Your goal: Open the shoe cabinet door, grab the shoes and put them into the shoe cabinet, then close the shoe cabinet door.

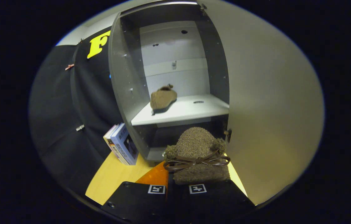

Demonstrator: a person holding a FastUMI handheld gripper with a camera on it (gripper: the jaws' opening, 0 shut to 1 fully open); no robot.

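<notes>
A brown fuzzy shoe (197, 155) with a dark ribbon bow sits between my fingers, toe pointing ahead; my gripper (177, 186) is shut on the shoe. Beyond it stands the shoe cabinet (175, 74), open, with grey side walls. Its door (268, 102) is swung wide to the right of the shoe. A second brown shoe (163, 99) lies on the white shelf (191, 112), near the left wall. The held shoe hangs in front of the dark compartment below that shelf.
Two books (121, 143) lean against the cabinet's left side, on a pale wooden tabletop (113, 177). An orange patch (156, 176) lies on the table just ahead of my left finger. Black cloth hangs to the left.
</notes>
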